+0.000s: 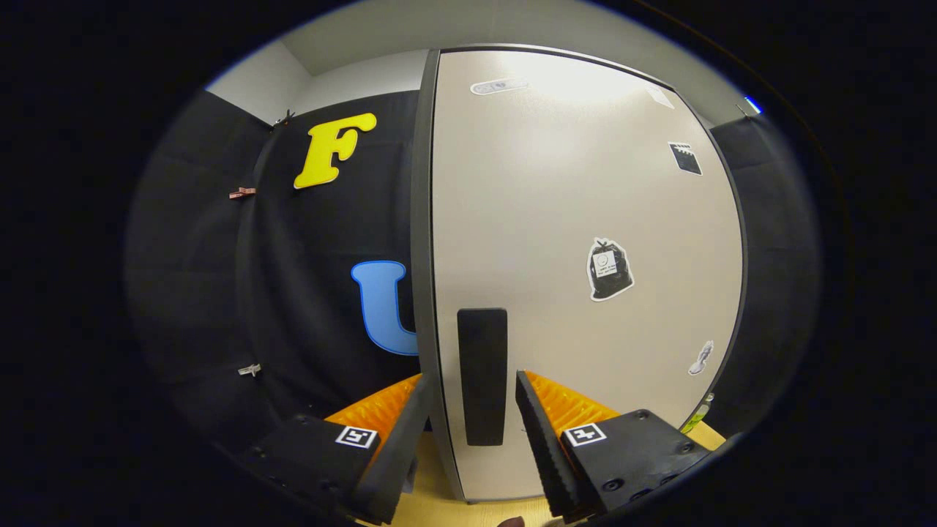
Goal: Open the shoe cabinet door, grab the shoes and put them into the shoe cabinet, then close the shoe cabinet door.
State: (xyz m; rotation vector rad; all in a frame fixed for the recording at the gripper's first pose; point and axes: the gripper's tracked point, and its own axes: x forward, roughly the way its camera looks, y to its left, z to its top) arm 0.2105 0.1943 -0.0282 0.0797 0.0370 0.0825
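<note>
Wood table [454, 505] holds a pale shoe cabinet door [585, 219], and the gripper [472, 410] sits level, fingers apart around its dark handle [482, 373].

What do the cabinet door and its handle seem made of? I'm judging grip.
Door: probably laminated board, smooth satin, with a soft glare patch. Handle: matte black bar, likely plastic or coated metal, no glare. The open tongs straddle the handle and door edge.

Black cloth booth wall [315, 241] w/ small clips pinned on it, hung in front of a pale grey room wall [263, 80]. Grey ceiling [410, 25] above. Light wood tabletop [439, 490] at bottom. Bright overhead light, glare high up.
</note>
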